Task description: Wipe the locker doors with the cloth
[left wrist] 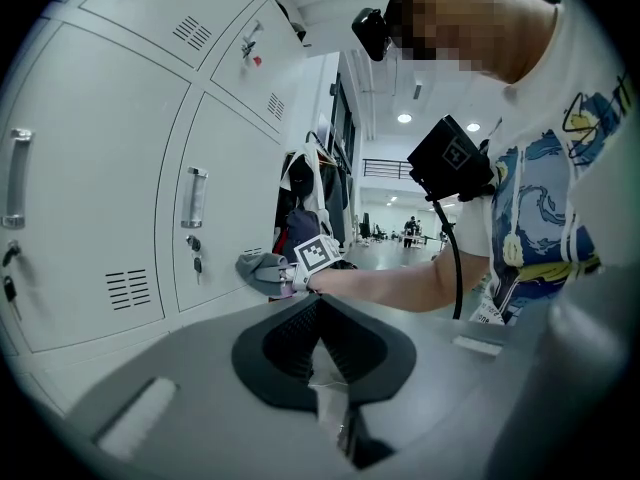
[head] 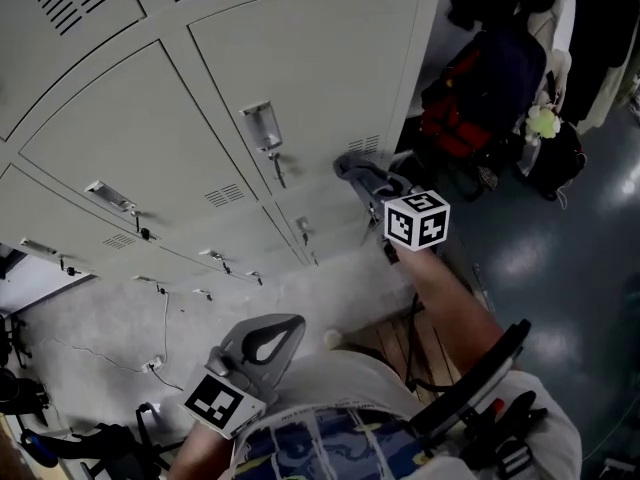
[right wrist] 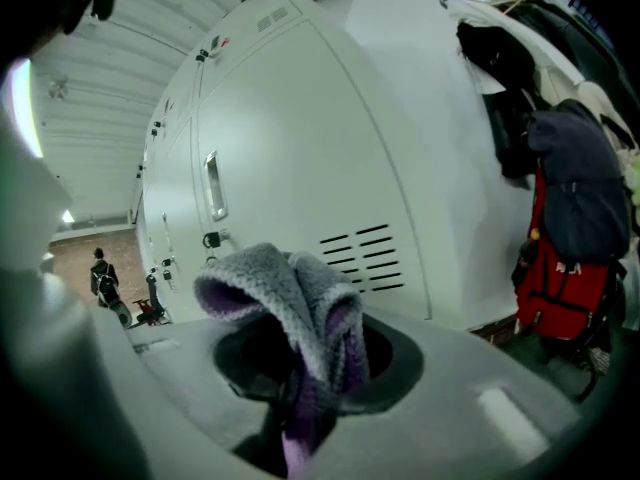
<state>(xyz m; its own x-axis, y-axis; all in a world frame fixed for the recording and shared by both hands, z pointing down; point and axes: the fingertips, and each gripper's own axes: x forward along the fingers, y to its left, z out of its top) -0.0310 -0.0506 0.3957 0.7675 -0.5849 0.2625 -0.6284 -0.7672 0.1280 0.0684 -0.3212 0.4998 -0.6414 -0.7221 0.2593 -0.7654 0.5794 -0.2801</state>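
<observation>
Dark, glossy blue-grey floor (head: pixel 570 258) along the right edge, streaked with pale reflections. Paler, speckled grey floor toward the lower left, running along the foot of the lockers (head: pixel 300 78). On that pale stretch, a thin white cable (head: pixel 166 318) trailing away from the lockers' foot and ending at a small plug. Dark gear (head: pixel 20 393) in the lower left corner, too cut off to name. Near the middle, a slatted wooden piece (head: pixel 395 343) lying flat, with a small pale round thing (head: pixel 333 339) just beside it. At the lockers' far end, a red-and-dark backpack (head: pixel 470 103) and a black bag (head: pixel 560 163) nearby; unclear whether resting on the floor or hanging.
</observation>
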